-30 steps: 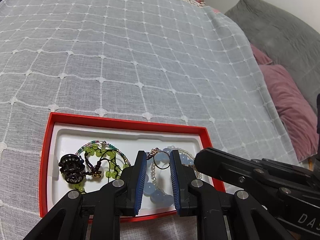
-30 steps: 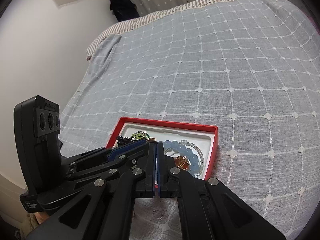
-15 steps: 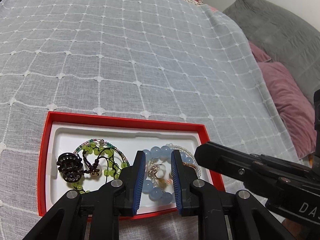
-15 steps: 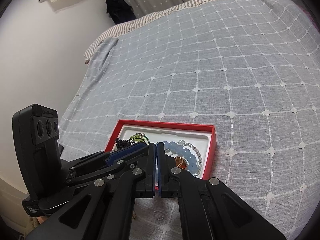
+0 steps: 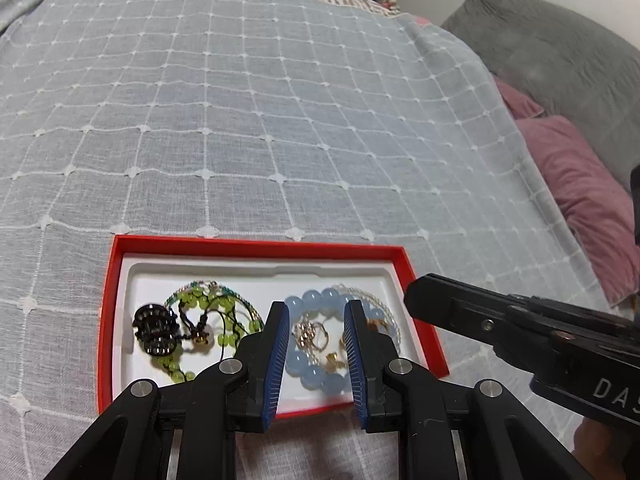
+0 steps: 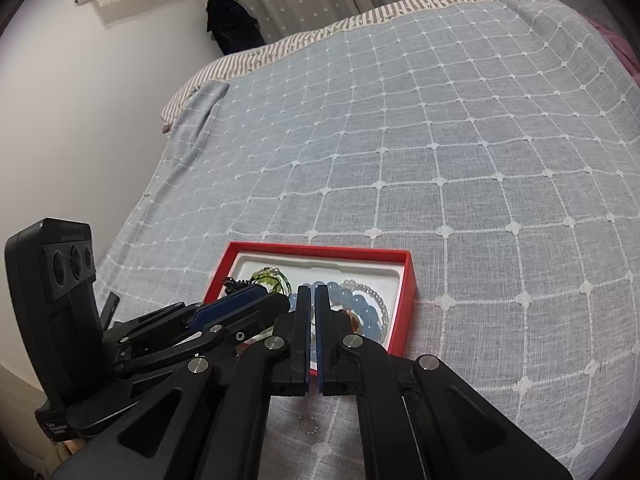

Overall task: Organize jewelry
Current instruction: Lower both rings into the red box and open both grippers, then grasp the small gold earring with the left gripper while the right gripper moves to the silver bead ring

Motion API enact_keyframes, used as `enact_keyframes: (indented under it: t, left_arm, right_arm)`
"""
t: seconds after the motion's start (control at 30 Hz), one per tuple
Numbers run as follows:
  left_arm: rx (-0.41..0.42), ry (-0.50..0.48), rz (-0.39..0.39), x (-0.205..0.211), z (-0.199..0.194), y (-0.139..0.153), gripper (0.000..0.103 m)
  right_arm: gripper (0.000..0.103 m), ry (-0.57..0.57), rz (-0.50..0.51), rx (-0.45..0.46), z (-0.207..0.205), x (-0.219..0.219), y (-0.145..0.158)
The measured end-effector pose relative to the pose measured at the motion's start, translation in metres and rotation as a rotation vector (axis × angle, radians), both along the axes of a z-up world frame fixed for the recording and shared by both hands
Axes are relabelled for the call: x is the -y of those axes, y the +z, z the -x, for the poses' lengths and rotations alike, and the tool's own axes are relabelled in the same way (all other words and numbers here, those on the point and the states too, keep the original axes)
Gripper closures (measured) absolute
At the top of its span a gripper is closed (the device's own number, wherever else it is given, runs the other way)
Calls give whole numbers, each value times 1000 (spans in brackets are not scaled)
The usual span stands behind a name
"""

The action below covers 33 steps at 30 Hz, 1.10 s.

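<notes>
A red tray (image 5: 256, 246) with a white liner lies on the bed, also in the right wrist view (image 6: 320, 249). It holds a green bead bracelet (image 5: 200, 308), a black beaded piece (image 5: 156, 330), a pale blue bead bracelet (image 5: 316, 300) and gold rings (image 5: 316, 334). My left gripper (image 5: 316, 308) is open and empty, raised over the blue bracelet. My right gripper (image 6: 312, 292) is shut and empty, near the tray's front. A small bead chain (image 6: 308, 429) lies on the cover under the right gripper.
The grey checked bedcover (image 5: 240, 120) spreads far and left. A pink pillow (image 5: 592, 200) and a grey pillow (image 5: 560, 52) lie at the right. A white wall (image 6: 80, 120) borders the bed's left side.
The ring that hung between my left fingers now lies in the tray inside the blue bracelet. Both grippers have pulled back and up from the tray.
</notes>
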<state>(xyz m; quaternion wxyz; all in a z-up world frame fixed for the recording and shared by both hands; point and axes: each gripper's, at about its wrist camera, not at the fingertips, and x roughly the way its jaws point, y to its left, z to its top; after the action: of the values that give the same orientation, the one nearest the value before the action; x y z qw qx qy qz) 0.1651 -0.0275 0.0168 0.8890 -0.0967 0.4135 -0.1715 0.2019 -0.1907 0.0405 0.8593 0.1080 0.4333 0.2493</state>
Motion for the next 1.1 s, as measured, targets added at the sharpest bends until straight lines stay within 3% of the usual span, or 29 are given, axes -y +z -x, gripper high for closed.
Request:
enact_keyframes:
  t: [0.17,0.3,0.37,0.7,1.1]
  left_arm:
    - [12,11,-62,1,13,0,75]
    - [31,33,-123,2,21,2,65]
    - [39,43,-160,4,24,2,64]
    - [28,75,-223,2,33,-5,58]
    - [53,91,-184,-9,40,7,57]
  right_arm:
    - [98,-3,18,-3,13,-3,0]
    - [71,-26,58,41,25,-3,5]
    - [68,-24,70,52,30,-4,6]
    - [56,-32,101,84,41,-1,12]
    - [52,-36,117,110,49,4,20]
